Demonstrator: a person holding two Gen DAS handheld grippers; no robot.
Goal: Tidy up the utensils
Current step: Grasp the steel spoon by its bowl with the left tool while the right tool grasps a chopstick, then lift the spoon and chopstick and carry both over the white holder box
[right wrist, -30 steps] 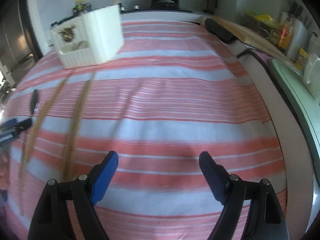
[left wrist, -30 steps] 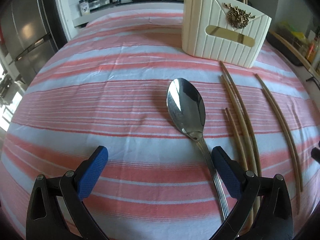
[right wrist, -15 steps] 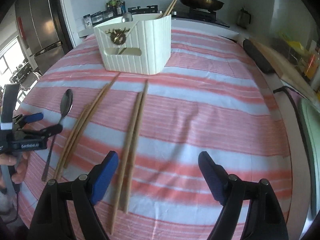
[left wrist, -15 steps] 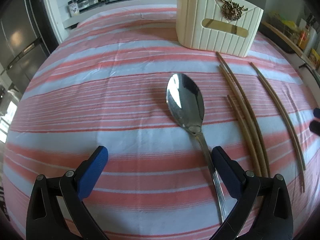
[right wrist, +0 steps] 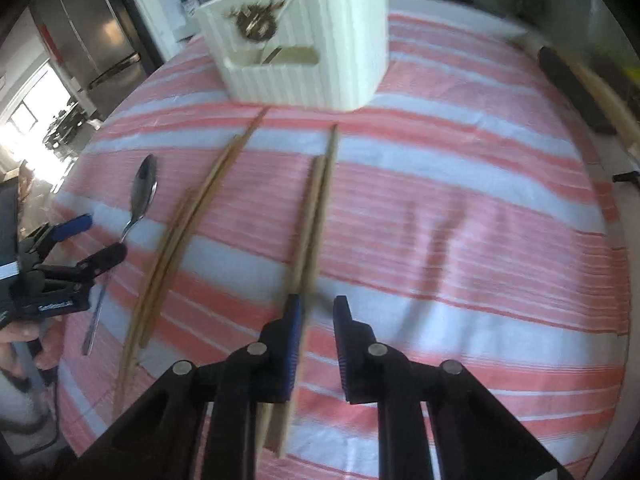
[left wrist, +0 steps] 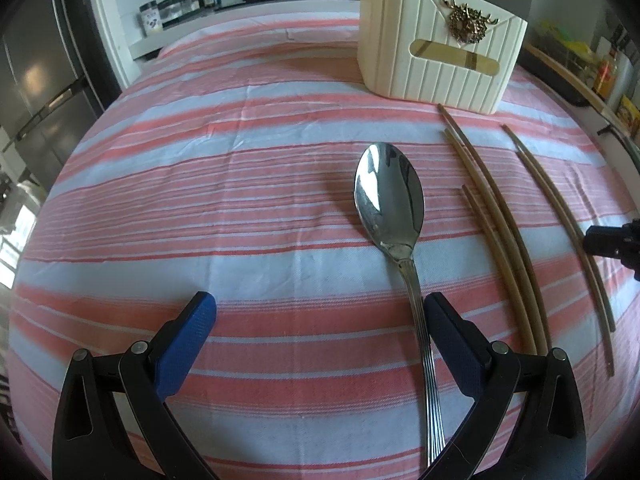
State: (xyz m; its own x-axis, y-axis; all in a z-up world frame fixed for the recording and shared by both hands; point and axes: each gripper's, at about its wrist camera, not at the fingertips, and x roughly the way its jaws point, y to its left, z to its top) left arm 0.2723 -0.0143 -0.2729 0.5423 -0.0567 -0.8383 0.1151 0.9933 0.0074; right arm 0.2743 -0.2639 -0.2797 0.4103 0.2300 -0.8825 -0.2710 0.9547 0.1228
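Between the spread fingers of the left gripper [left wrist: 318, 344], seen from the left wrist camera, only striped tablecloth [left wrist: 240, 184] is visible; the jaws stand wide apart and hold nothing. A metal spoon [left wrist: 394, 216] lies face up on the cloth, its handle passing just inside the right-hand blue pad [left wrist: 452, 344] without clear contact, its bowl pointing toward the cream utensil holder [left wrist: 436, 56]. Nearer than the holder and on the far side of the spoon from the left pad lie three chopsticks [left wrist: 496, 232] bundled together, and beyond them a separate chopstick pair [left wrist: 560, 216]. A black tip of the right gripper [left wrist: 612, 238] enters at the frame edge beside that pair. From the right wrist camera, which is motion-blurred, the right gripper [right wrist: 318, 312] has just been closing and its jaws stand narrow, with a small gap remaining. The chopstick pair [right wrist: 316, 200] runs from the holder [right wrist: 304, 48] down to the left pad [right wrist: 294, 320] and passes under or against it; the blur prevents confirming that both pads press on the sticks. The three-stick bundle [right wrist: 188, 232] lies beside the pair, further from the holder's right edge, then the spoon [right wrist: 140, 196], then the left gripper [right wrist: 86, 240] and the person's hand [right wrist: 24, 340].
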